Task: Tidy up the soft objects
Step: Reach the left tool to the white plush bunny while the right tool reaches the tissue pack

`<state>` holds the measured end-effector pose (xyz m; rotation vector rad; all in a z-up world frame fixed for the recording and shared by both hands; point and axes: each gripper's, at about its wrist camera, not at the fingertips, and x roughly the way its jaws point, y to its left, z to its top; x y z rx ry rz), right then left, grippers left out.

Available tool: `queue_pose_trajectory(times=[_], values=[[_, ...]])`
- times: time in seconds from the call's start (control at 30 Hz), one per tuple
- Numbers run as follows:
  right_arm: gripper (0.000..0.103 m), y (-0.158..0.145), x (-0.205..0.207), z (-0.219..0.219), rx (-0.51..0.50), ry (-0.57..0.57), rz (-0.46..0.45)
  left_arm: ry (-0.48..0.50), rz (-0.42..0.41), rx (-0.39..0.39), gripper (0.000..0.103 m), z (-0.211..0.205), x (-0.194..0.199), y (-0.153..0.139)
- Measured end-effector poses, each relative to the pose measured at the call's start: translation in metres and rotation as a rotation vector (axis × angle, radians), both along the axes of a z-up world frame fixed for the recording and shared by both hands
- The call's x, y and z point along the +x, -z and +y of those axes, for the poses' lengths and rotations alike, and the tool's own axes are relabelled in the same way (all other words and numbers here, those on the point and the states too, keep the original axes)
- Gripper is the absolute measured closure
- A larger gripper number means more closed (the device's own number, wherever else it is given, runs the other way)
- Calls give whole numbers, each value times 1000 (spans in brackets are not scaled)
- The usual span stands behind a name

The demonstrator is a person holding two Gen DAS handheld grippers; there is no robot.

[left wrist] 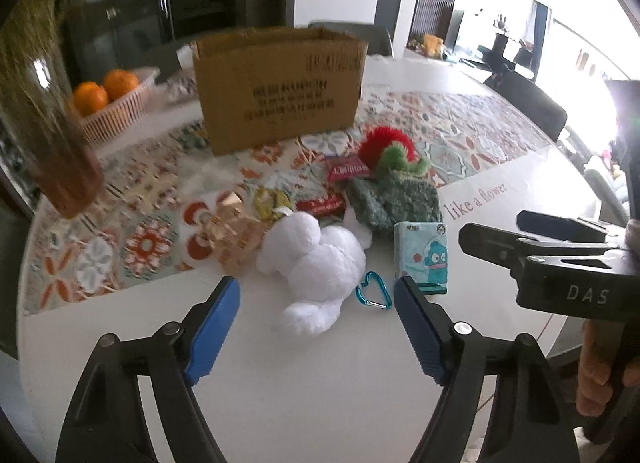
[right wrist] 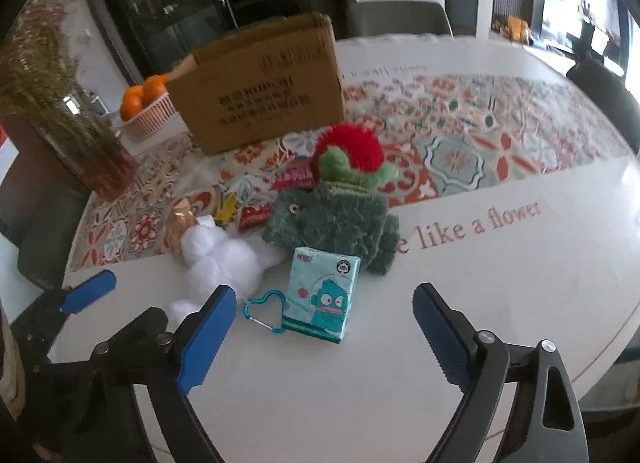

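Soft objects lie clustered on the table (left wrist: 304,403) in front of a cardboard box (left wrist: 280,83): a white plush toy (left wrist: 316,259) nearest my left gripper (left wrist: 318,327), a dark green fuzzy plush (right wrist: 340,223) behind it, and a red-and-green pom toy (right wrist: 352,155) beyond that, close to the box. A tissue pack with a blue cartoon figure (right wrist: 322,295) stands just ahead of my right gripper (right wrist: 324,337), with a blue heart-shaped carabiner (right wrist: 264,309) touching its left side. Both of my grippers hover with jaws spread wide, holding nothing. Small red and yellow snack packets (left wrist: 322,205) lie on the patterned mat (left wrist: 480,135). A basket of oranges (left wrist: 112,103) sits left of the box, a vase of dried stems (right wrist: 80,135) nearer the edge.
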<state>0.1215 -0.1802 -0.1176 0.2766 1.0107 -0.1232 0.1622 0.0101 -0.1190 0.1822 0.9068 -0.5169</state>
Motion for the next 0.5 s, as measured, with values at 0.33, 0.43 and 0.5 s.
queue_pose_trajectory(times=[0.33,0.43,0.5], values=[[20,43,22,-3,59,4,129,-8,170,-41,29,-4,43,28],[22,53,27,-3,93,-4,149,-3,234,-63,29,-10,54,36],[25,58,31,-4,105,3,166,-10,281,-73,30,-15,62,42]])
